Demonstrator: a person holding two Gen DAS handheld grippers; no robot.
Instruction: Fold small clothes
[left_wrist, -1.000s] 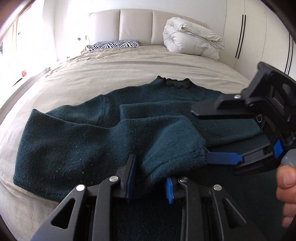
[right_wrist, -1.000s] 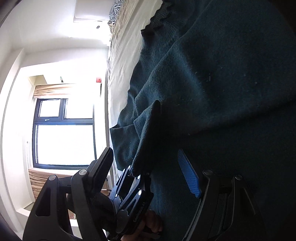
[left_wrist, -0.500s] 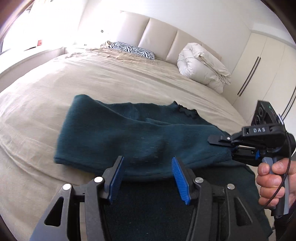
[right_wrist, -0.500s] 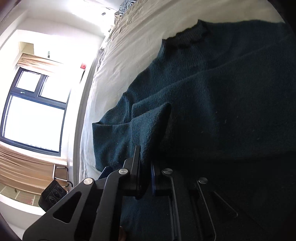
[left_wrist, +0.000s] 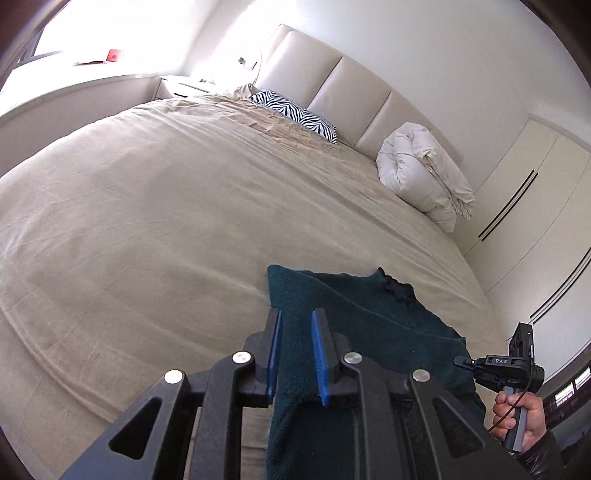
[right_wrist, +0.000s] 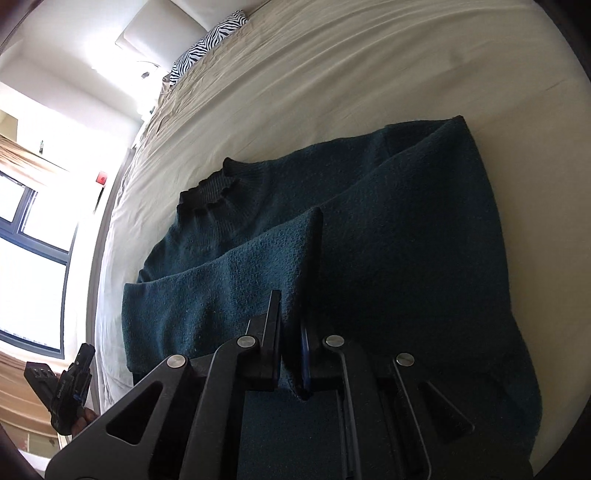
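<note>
Right wrist view shows my right claw pinched on the teal sweater's folded sleeve, long axis running toward the bed's head, while my left claw grips its opposite edge, narrowly parted.

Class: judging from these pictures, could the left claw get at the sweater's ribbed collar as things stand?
Probably yes: the collar lies uncovered on the sweater just ahead of the left claw, though that claw already pinches sweater fabric.
</note>
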